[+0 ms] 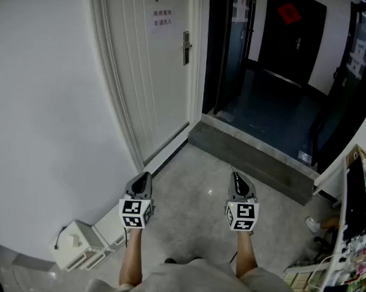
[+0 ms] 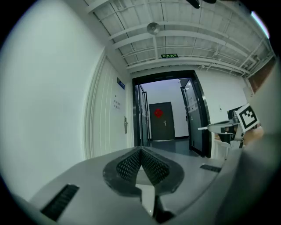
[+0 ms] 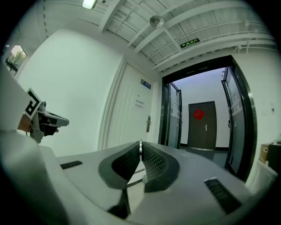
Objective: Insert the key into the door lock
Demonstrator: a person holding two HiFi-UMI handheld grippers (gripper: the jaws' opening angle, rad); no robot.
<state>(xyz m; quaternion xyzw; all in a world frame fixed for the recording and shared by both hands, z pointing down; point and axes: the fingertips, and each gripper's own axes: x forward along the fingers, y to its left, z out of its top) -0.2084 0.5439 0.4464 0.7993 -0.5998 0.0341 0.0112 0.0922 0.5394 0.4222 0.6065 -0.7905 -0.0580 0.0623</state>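
Right gripper (image 3: 140, 151) jaws are clamped on a thin silver key (image 3: 140, 146) at their tips. Left gripper (image 2: 141, 149), alongside, is closed and empty. Well ahead of both, the white door (image 1: 155, 81) carries the lock (image 1: 186, 48).

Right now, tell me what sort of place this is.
Probably an office-building corridor: a white door with a posted notice, a green exit sign over a black-framed doorway, and a dark door beyond.

A paper notice (image 1: 160, 19) on the white door (image 1: 152, 81) bears two lines of Chinese characters, too small to read. The green sign (image 2: 169, 56) above the doorway is likewise illegible.
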